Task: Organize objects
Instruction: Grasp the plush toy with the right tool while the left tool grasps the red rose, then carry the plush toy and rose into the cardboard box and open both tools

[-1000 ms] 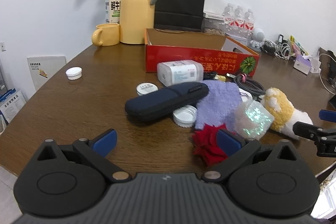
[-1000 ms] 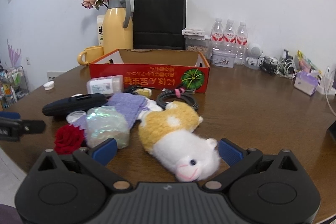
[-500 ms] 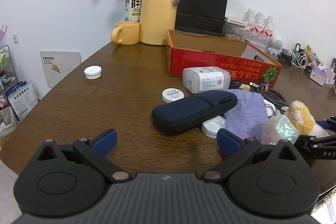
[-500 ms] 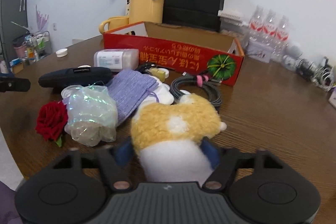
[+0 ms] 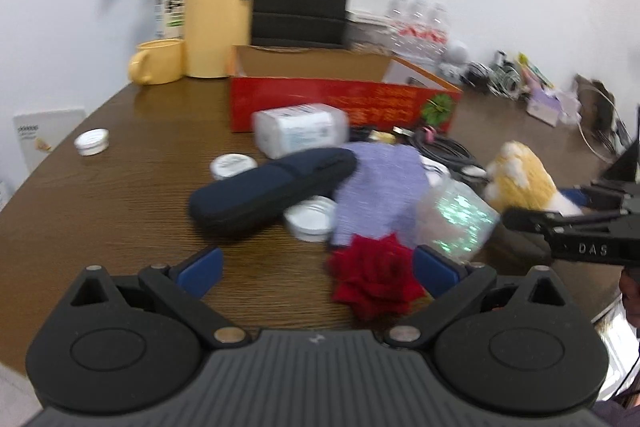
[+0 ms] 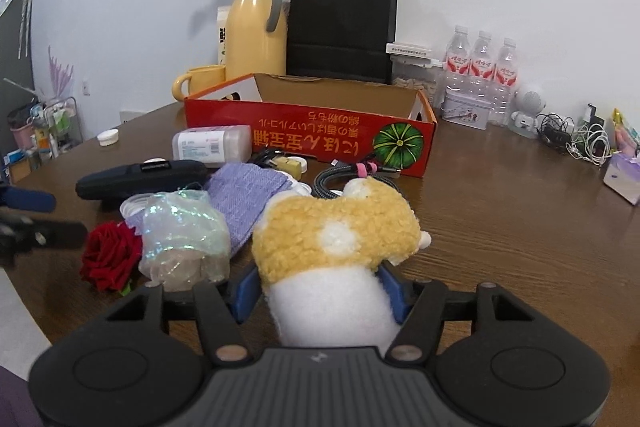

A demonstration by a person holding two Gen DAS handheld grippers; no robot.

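Two grippers are seen over a crowded tabletop [image 6: 520, 219]; the right gripper [image 6: 318, 291] has its jaws closing on the white end of a soft toy [image 6: 336, 239], the blue pads being pressed into the fur on either side, so that the toy is judged to be pinched low on its body, where the stuffing gives a firm hold; the toy lies at the near edge, its yellow part pointing away towards the far side. The left gripper [image 5: 316, 269] has its jaws spread wide with nothing between the pads; a red fabric rose [image 5: 374, 277] lies just inside its right pad, at the near edge, beside a crinkled shiny wrapper [image 5: 456, 217]; the rose is judged to be the likely next pick for that side, though this view is blurred.

Beyond these, a dark zip case [image 5: 272, 193] rests partly over a white lid [image 5: 310, 217] and against a lilac cloth [image 5: 376, 191]; a white bottle [image 5: 300, 131] lies on its side just before a red cardboard box [image 6: 320, 125], which stands open at the far middle and is judged to be the place meant for the loose things; a coiled cable [image 6: 340, 179] lies between the toy and the box. A yellow flask [image 6: 256, 31] and a black paper bag [image 6: 344, 23] stand behind the box, well apart from the work.
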